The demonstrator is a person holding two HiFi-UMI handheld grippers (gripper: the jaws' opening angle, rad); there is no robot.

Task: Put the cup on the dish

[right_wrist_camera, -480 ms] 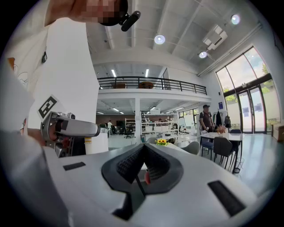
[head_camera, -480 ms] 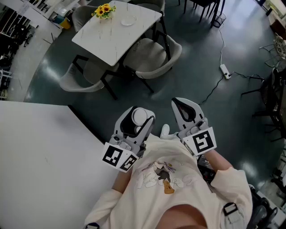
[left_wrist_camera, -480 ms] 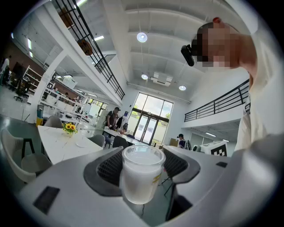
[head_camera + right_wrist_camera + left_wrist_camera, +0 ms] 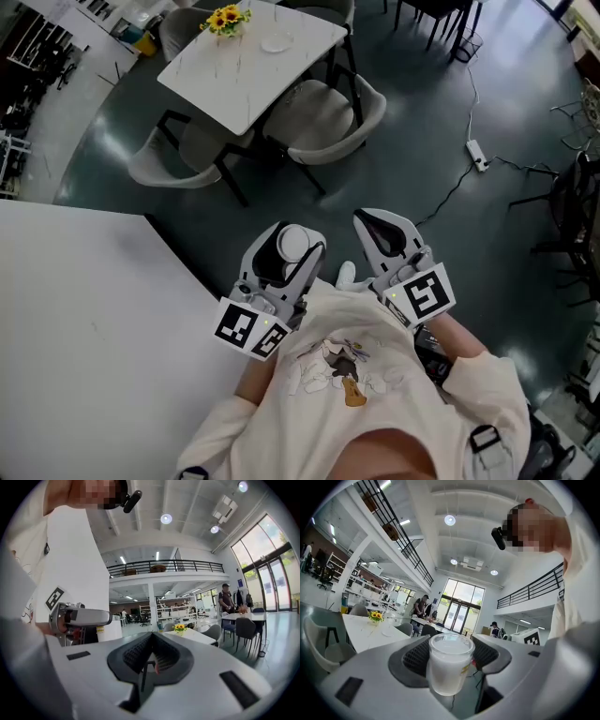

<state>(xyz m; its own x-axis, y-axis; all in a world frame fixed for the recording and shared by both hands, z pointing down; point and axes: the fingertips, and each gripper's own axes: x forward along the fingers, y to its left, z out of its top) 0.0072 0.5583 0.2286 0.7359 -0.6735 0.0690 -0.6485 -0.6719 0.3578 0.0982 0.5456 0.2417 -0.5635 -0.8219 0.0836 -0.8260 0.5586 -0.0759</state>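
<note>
The left hand-held gripper (image 4: 450,642) stands wide, its two ribbed pads clasped on either side of a frosted white cup (image 4: 449,667), which sits upright between them with its open rim up. The right hand-held gripper (image 4: 151,640) is clenched, its pads pressed together with nothing between them.

From the head view, a person in a cream printed sweatshirt (image 4: 347,375) holds both tools level and close to the chest, side by side and pointing away from the body over a dark floor (image 4: 422,122). The left hand-held gripper and its cup (image 4: 293,241) hang just past the edge of a plain white desk (image 4: 84,319). The right hand-held gripper (image 4: 380,225) rides just beside it without touching. Each bears its marker cube at the rear, nearest the person.

The dish (image 4: 275,42) lies well apart from the cup, on a marble-topped desk (image 4: 234,84) across the floor. A bunch of sunflowers (image 4: 225,19) stands near the dish, and pale chairs (image 4: 323,122) ring that desk. A power strip (image 4: 477,154) and its cable lie on the floor to the right.
</note>
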